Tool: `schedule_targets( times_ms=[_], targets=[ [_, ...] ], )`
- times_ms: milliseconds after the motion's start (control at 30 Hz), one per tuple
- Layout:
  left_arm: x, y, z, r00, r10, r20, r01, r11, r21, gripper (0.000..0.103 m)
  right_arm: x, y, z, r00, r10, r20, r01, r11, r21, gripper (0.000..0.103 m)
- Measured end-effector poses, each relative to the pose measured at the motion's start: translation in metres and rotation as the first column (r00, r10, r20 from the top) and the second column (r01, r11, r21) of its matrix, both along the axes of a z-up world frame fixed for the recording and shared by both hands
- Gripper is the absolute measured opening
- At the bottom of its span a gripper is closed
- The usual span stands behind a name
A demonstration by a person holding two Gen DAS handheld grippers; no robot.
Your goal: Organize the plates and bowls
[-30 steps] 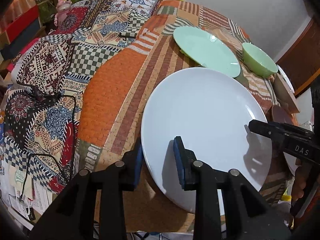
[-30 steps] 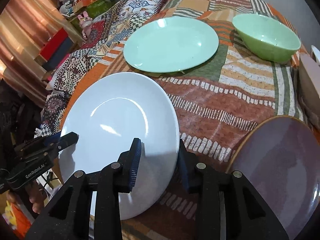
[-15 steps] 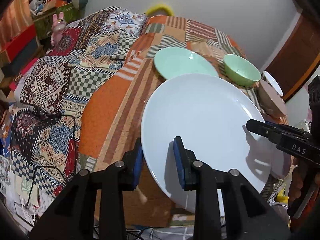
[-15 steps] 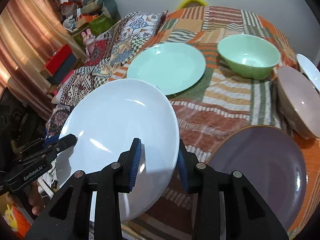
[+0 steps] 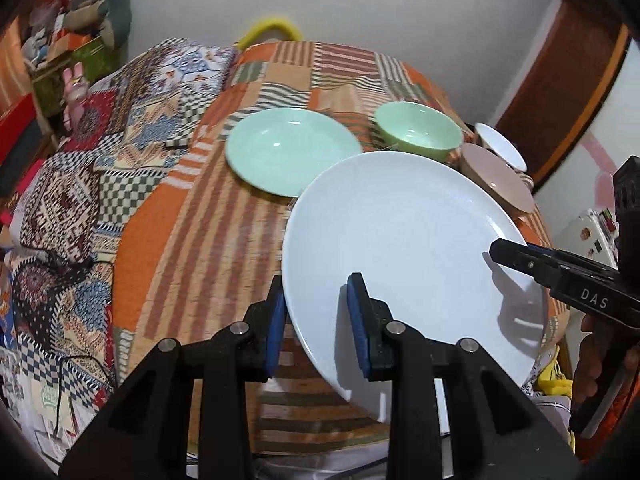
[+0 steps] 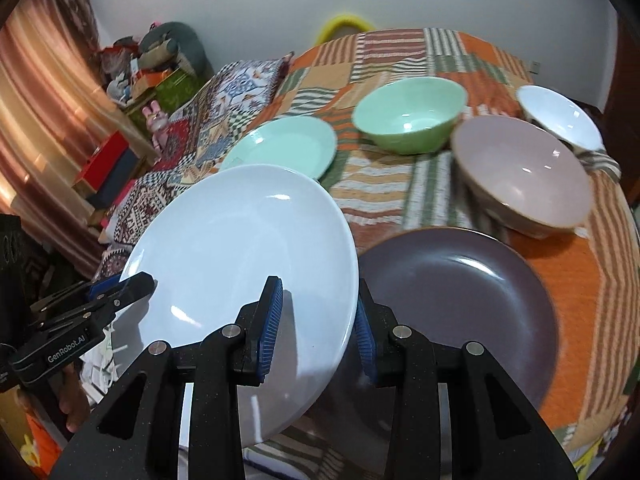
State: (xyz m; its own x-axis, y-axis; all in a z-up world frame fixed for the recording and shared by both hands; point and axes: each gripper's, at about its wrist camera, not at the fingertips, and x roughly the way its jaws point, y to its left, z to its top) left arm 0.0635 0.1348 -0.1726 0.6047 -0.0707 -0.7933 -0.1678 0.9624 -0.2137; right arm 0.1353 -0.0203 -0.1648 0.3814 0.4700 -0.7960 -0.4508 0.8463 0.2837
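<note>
You grip the white plate point(image 5: 404, 248) with both the left gripper point(image 5: 316, 312) and right gripper point(image 6: 318, 320), rim between each pair of jaws (lifted); nothing stacked yet, green plate point(image 6: 284, 146), bowls ahead.

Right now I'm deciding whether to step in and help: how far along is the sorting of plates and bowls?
Nothing looks stacked yet. In hand: the white plate, gripped at opposite rims by the left tool and right tool, raised off the cloth. Left: the green plate, purple plate, green bowl, pink bowl and white bowl all sit separately.
</note>
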Motion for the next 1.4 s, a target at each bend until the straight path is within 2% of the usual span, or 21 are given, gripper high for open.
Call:
schedule_targets(
  times_ms=[333, 633, 933, 1167, 1400],
  targets=[
    [0.021, -0.058, -0.002, 0.992, -0.12, -0.035, 0.12, 0.993, 0.014, 0.029, -0.008, -0.06, -0.002, 0.995, -0.099, -0.008, 0.099, 0.995, 0.019, 0.032],
    [0.041, -0.105, -0.012, 0.969, -0.226, -0.096, 0.231, 0.972, 0.042, 0.029, -0.016, -0.107, -0.013, 0.982, -0.181, -0.047, 0.183, 0.983, 0.037, 0.032],
    [0.063, -0.138, -0.021, 0.946, -0.292, -0.137, 0.302, 0.952, 0.054, 0.03, -0.021, -0.143, -0.021, 0.967, -0.248, -0.063, 0.252, 0.966, 0.055, 0.032],
    [0.073, -0.145, -0.032, 0.939, -0.3, -0.17, 0.31, 0.95, 0.035, 0.031, -0.016, -0.151, -0.025, 0.961, -0.267, -0.077, 0.271, 0.962, 0.044, 0.032],
    [0.081, -0.137, -0.04, 0.941, -0.281, -0.186, 0.288, 0.958, 0.01, 0.032, -0.007, -0.144, -0.03, 0.961, -0.264, -0.079, 0.267, 0.963, 0.024, 0.032]
  ],
)
